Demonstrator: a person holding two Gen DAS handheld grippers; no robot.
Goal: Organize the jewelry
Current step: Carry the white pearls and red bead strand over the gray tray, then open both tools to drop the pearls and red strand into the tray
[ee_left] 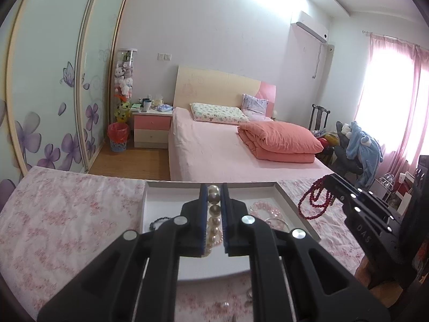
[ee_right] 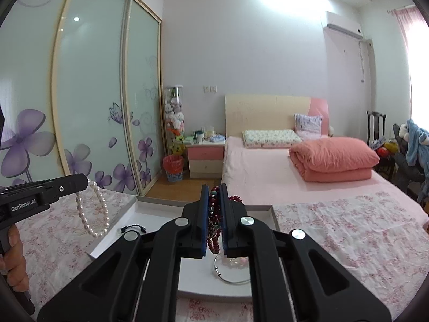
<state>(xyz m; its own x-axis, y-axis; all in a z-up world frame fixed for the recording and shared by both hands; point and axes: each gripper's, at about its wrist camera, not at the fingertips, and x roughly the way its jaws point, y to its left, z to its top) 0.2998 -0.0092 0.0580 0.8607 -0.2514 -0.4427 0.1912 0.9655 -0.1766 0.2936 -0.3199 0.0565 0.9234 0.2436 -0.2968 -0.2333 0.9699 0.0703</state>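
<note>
My left gripper (ee_left: 213, 187) is shut on a white pearl necklace (ee_left: 213, 224), which hangs in a loop (ee_right: 92, 212) over the left part of a shallow white tray (ee_left: 146, 204). My right gripper (ee_right: 213, 187) is shut on a dark red bead necklace (ee_right: 214, 220) with a few green beads; its loops dangle (ee_left: 315, 201) at the tray's right edge. In the tray lie a black cord bracelet (ee_right: 132, 228), a pink crystal bracelet (ee_left: 265, 210) and a thin silver bangle (ee_right: 232, 271).
The tray (ee_right: 274, 220) rests on a pink floral cloth (ee_left: 67, 214). Beyond it stands a pink bed (ee_left: 214, 147) with a folded orange quilt (ee_left: 278, 141). Small loose pieces lie on the cloth near the tray's front edge (ee_left: 228, 303). A hand (ee_right: 14, 257) grips the left tool.
</note>
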